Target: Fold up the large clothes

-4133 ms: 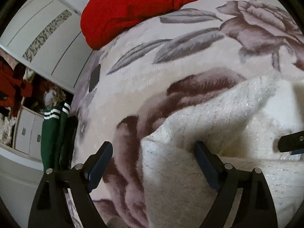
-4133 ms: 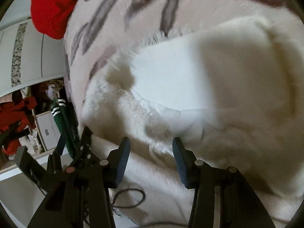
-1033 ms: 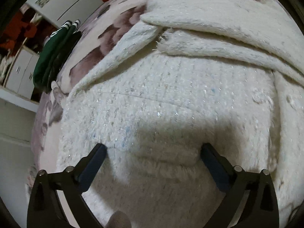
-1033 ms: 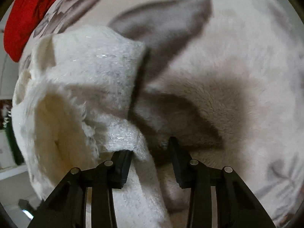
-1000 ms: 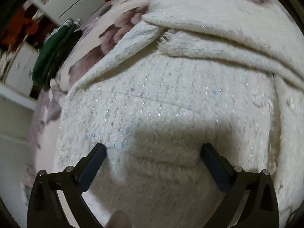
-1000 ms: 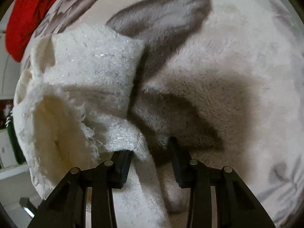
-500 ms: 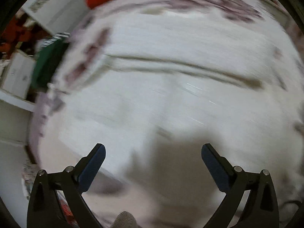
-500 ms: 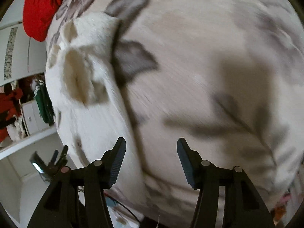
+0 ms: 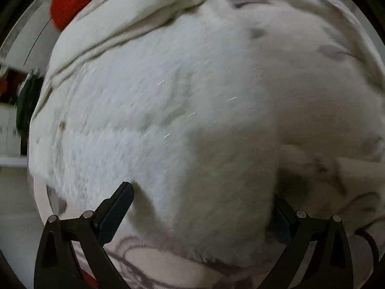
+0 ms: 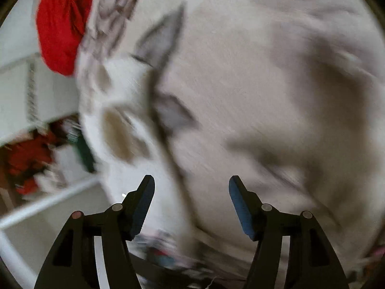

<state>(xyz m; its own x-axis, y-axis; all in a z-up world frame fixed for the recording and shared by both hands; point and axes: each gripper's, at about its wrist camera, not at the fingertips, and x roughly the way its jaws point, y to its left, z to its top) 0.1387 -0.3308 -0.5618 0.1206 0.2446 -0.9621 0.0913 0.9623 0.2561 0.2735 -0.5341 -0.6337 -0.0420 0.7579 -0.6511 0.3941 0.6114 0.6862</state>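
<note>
A large fuzzy white garment (image 9: 154, 110) lies folded on the flowered blanket (image 9: 324, 101). It also shows at the left of the right wrist view (image 10: 125, 120). My left gripper (image 9: 202, 207) is open wide just above the garment's near edge, holding nothing. My right gripper (image 10: 191, 192) is open and empty, above the garment's right edge and the blanket (image 10: 264, 84). Both views are motion-blurred.
A red garment (image 9: 69, 4) lies at the far end of the bed; it also shows in the right wrist view (image 10: 60, 26). A green garment (image 9: 26, 106) hangs off the bed's left side. White cabinets (image 10: 21, 91) stand beyond the bed.
My right gripper has let go of the white garment's edge, opened and pulled back. My left gripper stayed open and swung right along the garment's near edge.
</note>
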